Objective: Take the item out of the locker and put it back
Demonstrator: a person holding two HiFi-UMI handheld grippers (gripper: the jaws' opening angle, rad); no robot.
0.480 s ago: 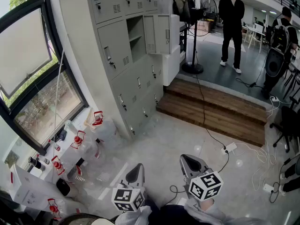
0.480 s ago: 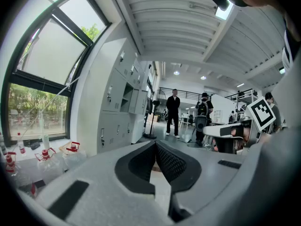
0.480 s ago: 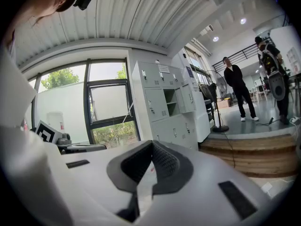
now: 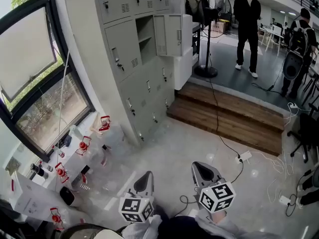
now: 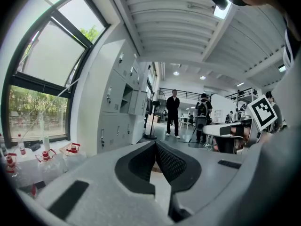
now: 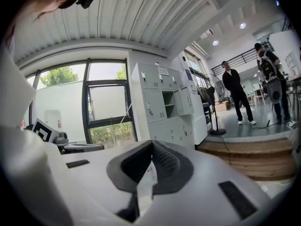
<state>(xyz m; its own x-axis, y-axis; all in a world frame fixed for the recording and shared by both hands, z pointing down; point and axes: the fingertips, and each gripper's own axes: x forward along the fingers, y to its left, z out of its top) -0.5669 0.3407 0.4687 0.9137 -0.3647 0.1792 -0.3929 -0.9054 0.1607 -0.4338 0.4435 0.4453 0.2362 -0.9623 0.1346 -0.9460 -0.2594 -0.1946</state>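
Head view: left gripper (image 4: 144, 182) and right gripper (image 4: 204, 173) sit low in the frame at bottom centre, side by side, both pointing up-frame over the pale floor (image 4: 164, 153), well apart from everything. The grey locker bank (image 4: 127, 59) stands upper centre. One compartment (image 4: 144, 34) near the top is open, its door (image 4: 172, 34) swung right. Can't make out the item inside. Red-capped bottles (image 4: 82, 146) line the window (image 4: 30, 78) at left. A wooden step (image 4: 229, 116) runs right of the lockers, with a standing fan (image 4: 212, 14) and a person in black (image 4: 247, 24) above it.

Left gripper view: left gripper (image 5: 155, 147) has its jaws closed tip to tip, nothing between them. Lockers (image 5: 117, 107) at left centre, far off. Bottles (image 5: 70, 149) lower left, the person (image 5: 172, 112) at centre.

Right gripper view: right gripper (image 6: 151, 147) has its jaws fully together, empty. Lockers (image 6: 162, 102) at centre, the open compartment (image 6: 170, 108) visible, its contents too small to tell. Step (image 6: 254, 154) at right, person (image 6: 233, 95) upper right.
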